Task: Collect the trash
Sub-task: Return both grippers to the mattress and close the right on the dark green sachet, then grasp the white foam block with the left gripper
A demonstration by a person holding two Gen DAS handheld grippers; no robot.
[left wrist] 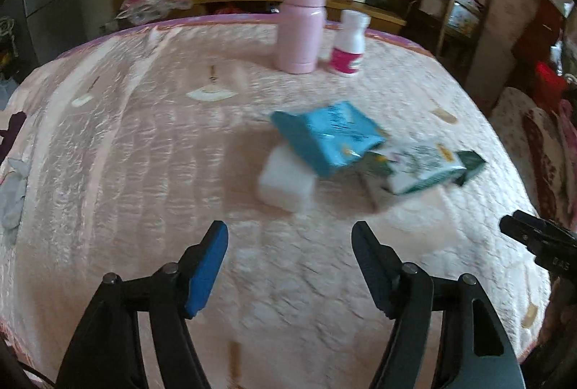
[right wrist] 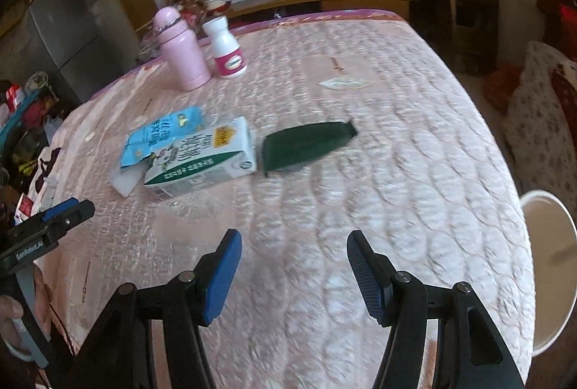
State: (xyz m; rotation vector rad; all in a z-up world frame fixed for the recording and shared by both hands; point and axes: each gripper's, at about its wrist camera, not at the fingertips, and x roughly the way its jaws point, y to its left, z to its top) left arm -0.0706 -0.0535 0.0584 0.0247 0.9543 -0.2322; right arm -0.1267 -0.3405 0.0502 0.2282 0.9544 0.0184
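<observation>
A small heap of trash lies on the pink quilted tabletop (left wrist: 144,154). A blue carton (left wrist: 324,136) rests partly on a white block (left wrist: 285,183). Beside it lies a white-and-green milk carton (left wrist: 422,169), on its side, with a dark green flattened carton (left wrist: 472,165) past it. The right wrist view shows the same blue carton (right wrist: 162,132), milk carton (right wrist: 202,158), green carton (right wrist: 306,145) and white block (right wrist: 124,179). My left gripper (left wrist: 290,234) is open just short of the white block, with nothing between its fingers. My right gripper (right wrist: 295,239) is open over bare cloth, short of the green carton.
A pink flask (left wrist: 299,28) and a white bottle with a pink label (left wrist: 348,46) stand upright at the table's far edge. A white bucket (right wrist: 548,266) stands off the table's right side. Furniture and cloth-covered clutter ring the table.
</observation>
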